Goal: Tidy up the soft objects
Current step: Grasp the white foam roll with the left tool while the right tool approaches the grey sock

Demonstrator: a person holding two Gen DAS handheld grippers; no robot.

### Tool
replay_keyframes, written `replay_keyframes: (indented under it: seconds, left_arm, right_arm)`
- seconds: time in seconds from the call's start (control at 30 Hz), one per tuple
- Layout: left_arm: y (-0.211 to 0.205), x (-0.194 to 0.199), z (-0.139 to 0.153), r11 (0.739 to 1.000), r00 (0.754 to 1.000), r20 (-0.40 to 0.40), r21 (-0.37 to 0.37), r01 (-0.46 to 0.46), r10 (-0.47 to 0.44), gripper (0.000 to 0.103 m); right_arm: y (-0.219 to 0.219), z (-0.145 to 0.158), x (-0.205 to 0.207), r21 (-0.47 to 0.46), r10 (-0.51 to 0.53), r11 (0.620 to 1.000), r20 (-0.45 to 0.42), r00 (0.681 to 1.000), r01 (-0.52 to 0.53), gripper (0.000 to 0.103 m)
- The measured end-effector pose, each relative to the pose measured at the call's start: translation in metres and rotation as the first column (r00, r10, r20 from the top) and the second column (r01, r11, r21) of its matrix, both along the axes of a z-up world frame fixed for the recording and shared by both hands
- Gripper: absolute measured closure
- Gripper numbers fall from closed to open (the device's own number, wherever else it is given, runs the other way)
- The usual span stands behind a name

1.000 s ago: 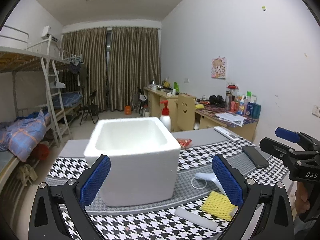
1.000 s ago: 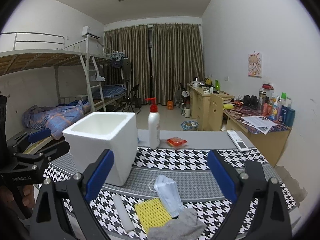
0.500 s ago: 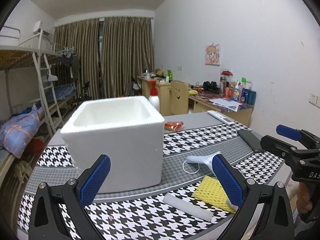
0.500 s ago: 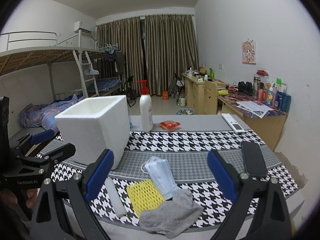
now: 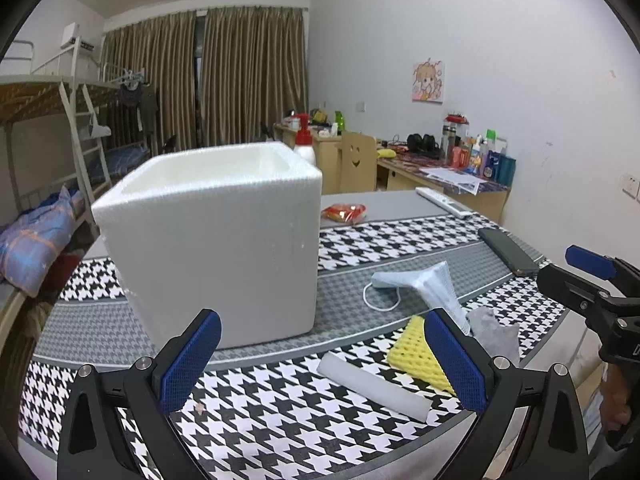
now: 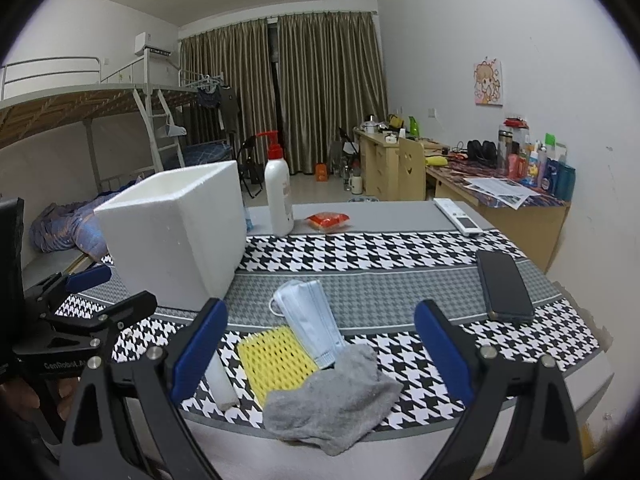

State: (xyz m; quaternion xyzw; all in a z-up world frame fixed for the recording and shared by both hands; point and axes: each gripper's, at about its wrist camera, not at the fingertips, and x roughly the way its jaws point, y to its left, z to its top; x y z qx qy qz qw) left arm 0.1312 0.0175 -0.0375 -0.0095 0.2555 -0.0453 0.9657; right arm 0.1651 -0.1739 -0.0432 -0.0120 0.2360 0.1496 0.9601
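A white foam box [image 5: 216,240] stands open-topped on the houndstooth table, also in the right wrist view [image 6: 176,232]. Near the front edge lie a grey sock [image 6: 336,400], a yellow foam net [image 6: 276,360], a blue face mask [image 6: 308,320] and a white foam roll [image 5: 372,386]. My left gripper [image 5: 320,364] is open and empty, just in front of the box and above the roll. My right gripper [image 6: 320,352] is open and empty, hovering over the sock, net and mask.
A black phone [image 6: 504,286] lies at the right of the table. A pump bottle [image 6: 278,192], a red snack packet [image 6: 328,220] and a white remote [image 6: 458,216] sit at the far edge. Bunk beds stand left, desks right.
Both grippers have come lower and closer to the table's front. The box and soft items now look larger; the sock has come into the left wrist view.
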Motion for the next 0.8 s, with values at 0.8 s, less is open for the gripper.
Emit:
replay_keyframes:
  seconds: [0.8]
  left_arm:
    - [-0.020,0.030,-0.045,0.998,0.984,-0.170,0.037,-0.046,0.052,0.001]
  right_arm:
    - [-0.015,-0.042,0.021,0.002,-0.029,1.000,-0.144,0.989,0.030,0.006]
